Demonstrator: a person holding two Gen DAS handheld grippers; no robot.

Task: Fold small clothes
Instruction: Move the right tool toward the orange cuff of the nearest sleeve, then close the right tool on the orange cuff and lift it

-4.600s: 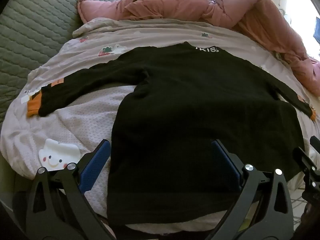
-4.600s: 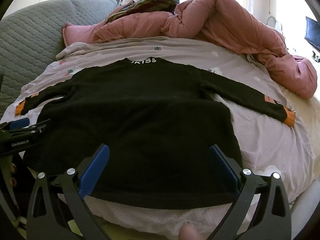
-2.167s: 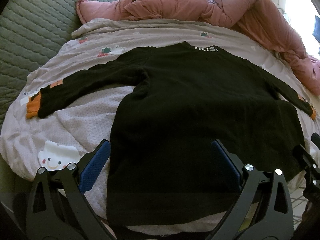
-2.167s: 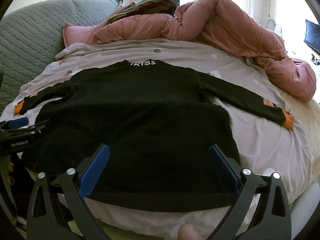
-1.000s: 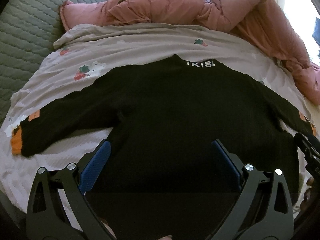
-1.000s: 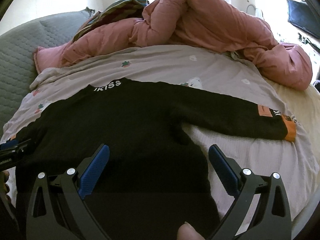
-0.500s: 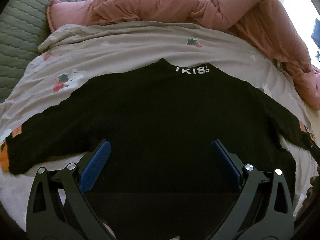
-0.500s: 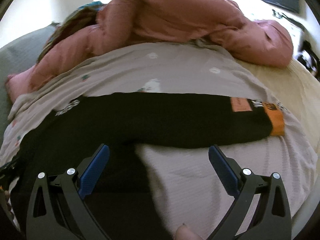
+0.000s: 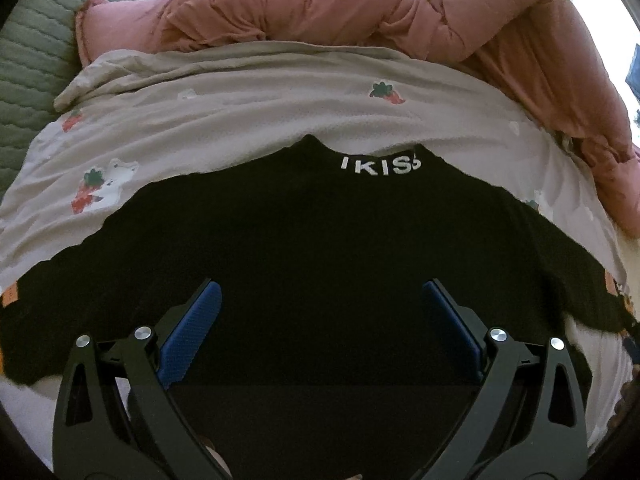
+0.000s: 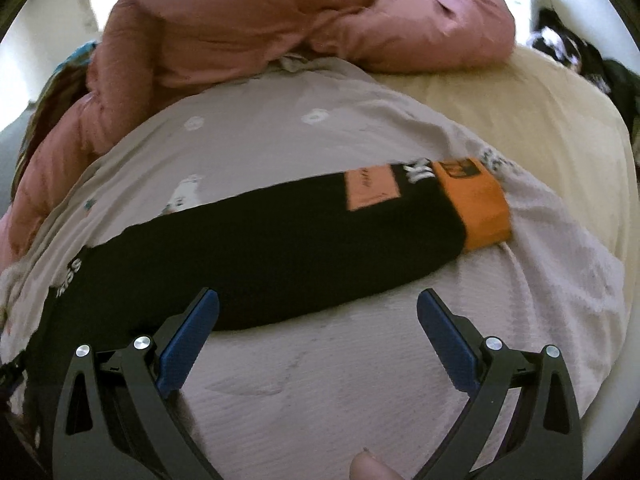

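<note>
Both tongs spread, holding nothing: left gripper (image 9: 320,312) low centre over black sweater (image 9: 320,240); right gripper (image 10: 318,316) facing sleeve (image 10: 280,248), seemingly for folding inward.

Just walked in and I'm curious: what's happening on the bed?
A person with a gripper in each hand is about to fold a black sweater spread flat on the bed sheet. Both grippers are open and empty: the left gripper is over the body, the right gripper near the orange-cuffed sleeve. No fold shows yet.
</note>
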